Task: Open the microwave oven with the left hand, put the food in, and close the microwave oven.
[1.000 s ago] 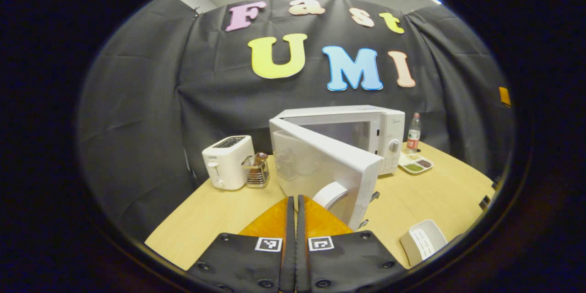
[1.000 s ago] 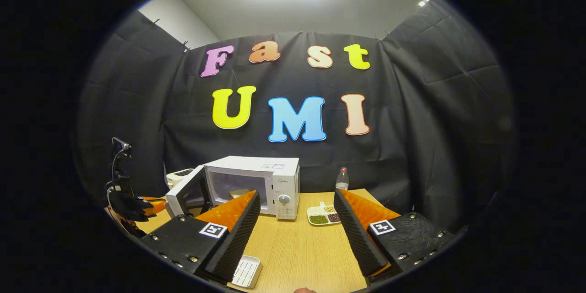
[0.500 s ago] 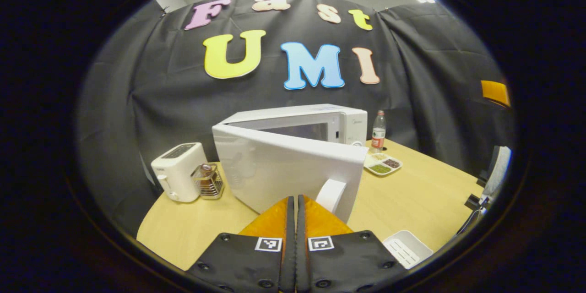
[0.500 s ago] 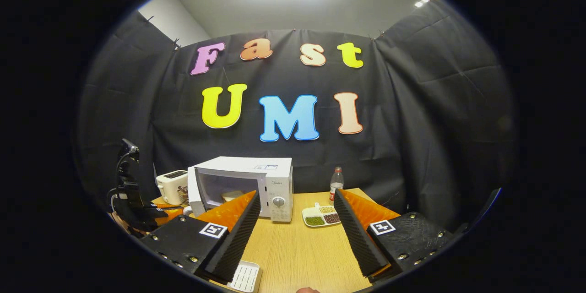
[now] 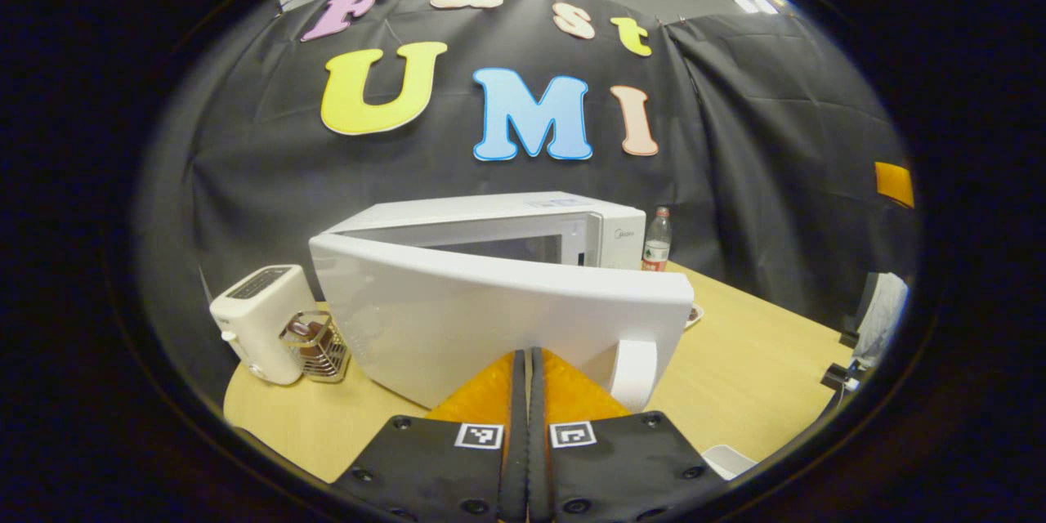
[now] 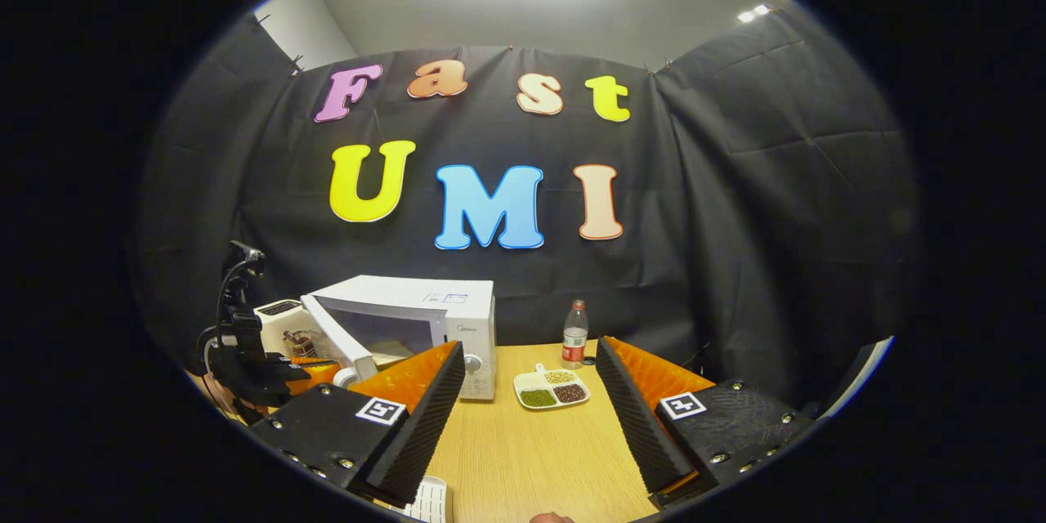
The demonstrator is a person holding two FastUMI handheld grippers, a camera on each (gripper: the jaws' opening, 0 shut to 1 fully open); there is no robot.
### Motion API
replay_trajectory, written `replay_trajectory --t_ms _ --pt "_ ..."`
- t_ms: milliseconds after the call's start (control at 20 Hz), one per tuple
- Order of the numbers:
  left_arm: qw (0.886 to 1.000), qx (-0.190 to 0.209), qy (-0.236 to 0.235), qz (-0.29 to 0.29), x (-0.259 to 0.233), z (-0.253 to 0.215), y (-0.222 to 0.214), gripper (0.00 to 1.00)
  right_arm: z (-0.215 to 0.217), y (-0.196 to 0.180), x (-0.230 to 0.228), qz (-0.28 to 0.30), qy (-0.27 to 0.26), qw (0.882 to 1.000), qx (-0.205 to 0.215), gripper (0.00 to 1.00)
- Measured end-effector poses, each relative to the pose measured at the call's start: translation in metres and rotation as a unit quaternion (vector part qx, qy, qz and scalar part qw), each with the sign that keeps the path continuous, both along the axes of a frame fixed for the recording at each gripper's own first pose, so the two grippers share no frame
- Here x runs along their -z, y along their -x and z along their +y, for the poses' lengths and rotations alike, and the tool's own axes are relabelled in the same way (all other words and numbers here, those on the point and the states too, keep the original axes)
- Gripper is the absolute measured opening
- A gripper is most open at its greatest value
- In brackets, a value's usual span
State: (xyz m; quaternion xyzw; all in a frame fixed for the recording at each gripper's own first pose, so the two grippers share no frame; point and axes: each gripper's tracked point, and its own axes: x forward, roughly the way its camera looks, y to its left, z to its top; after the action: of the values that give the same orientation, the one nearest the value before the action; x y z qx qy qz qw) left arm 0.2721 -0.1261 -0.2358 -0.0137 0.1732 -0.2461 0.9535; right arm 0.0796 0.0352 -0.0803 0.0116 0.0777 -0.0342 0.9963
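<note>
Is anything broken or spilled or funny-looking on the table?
Nothing spilled or broken. The white microwave's door hangs part-way open, with the left hand-held gripper shut and up against it. The white toaster, plastic water bottle and white divided snack dish all sit upright.

Light wood table (image 6: 535,458) carries all.
White microwave (image 5: 490,216) on table, toward back; door (image 5: 490,319) ajar.
White toaster (image 5: 257,323) left of microwave; small wire basket (image 5: 315,339) just beside toaster, between toaster and microwave.
Clear bottle (image 6: 574,333), red label, upright right of microwave, near back edge.
White divided dish (image 6: 552,388) right of microwave, in front of bottle.
White ribbed tray (image 6: 429,500) on near edge, in front of microwave.
</note>
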Motion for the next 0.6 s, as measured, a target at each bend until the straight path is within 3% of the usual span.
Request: replay_trajectory --t_ms 600 --pt "0.999 0.033 0.009 -0.008 0.012 -0.048 -0.069 0.07 -0.017 -0.011 0.016 0.024 0.012 0.998 0.064 0.97"
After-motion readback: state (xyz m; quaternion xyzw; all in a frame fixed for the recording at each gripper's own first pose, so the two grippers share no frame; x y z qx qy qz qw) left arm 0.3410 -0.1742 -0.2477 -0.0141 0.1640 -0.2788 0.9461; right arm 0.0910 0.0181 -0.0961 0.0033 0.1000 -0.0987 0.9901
